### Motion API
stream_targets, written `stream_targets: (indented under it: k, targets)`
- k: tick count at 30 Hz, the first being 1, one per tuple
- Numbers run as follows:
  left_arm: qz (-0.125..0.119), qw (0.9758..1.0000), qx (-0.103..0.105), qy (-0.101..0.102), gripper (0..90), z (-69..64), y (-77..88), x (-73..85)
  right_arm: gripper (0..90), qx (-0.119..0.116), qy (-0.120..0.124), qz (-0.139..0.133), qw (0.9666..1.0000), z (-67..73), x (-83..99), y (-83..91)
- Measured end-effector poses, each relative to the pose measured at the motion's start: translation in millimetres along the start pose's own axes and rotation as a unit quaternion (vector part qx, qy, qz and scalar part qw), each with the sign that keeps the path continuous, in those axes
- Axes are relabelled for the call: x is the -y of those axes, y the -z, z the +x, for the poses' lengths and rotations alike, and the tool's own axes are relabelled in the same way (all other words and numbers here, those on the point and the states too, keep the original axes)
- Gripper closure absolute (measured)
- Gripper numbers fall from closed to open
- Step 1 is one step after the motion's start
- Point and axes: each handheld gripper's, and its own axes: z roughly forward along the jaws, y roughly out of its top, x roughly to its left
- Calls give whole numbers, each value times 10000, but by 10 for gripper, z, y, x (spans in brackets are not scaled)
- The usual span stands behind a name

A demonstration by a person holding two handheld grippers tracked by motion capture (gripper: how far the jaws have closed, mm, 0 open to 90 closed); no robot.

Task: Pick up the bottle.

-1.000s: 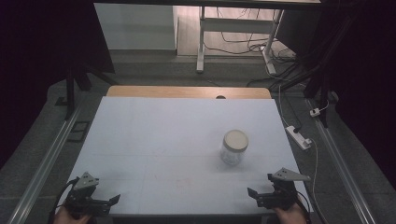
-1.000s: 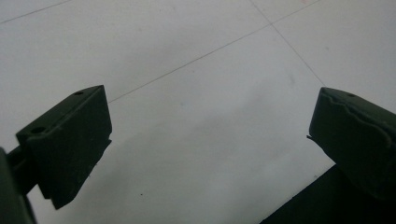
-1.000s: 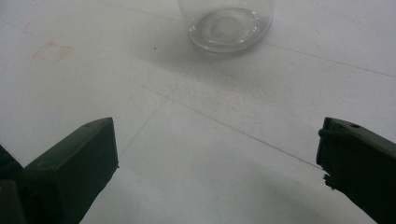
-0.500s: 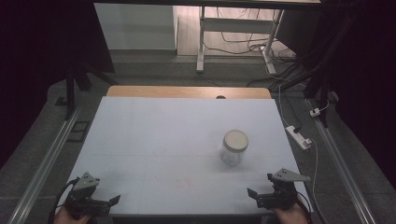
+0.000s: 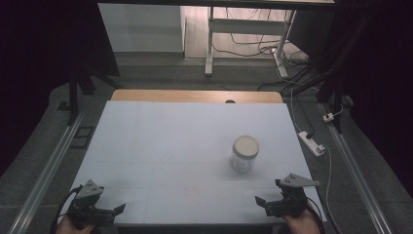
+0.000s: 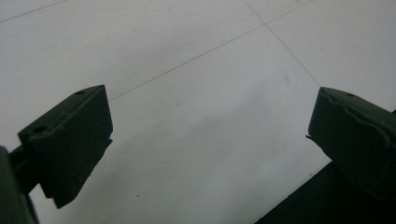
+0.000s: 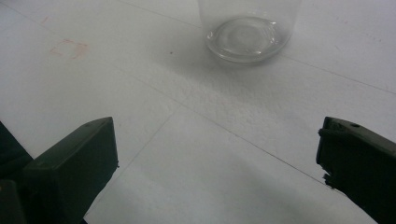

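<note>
A clear glass jar [image 5: 243, 153] with a pale lid stands upright on the white table [image 5: 170, 141], right of centre. Its glass base [image 7: 247, 35] sits ahead of my right gripper's jaws in the right gripper view. My right gripper [image 5: 263, 204] rests at the table's front right corner, open, nothing between its jaws [image 7: 217, 163]. At the front left corner my left gripper [image 5: 116, 210] is open too, its jaws spread wide over bare table [image 6: 210, 140]. A hand holds each gripper at the bottom edge.
A wooden strip [image 5: 195, 96] borders the table's far edge. A white power strip [image 5: 311, 143] with its cable lies on the floor to the right. Metal rails [image 5: 48, 165] run along both sides. A faint reddish mark [image 7: 70, 46] stains the table surface.
</note>
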Motion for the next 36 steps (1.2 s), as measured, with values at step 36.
stream_targets:
  k: [36]
  targets:
    - [52, 10000, 51, 16, 15, 8, -10, -4, 0, -153, 268, -80, 9995, 19, -242, -373]
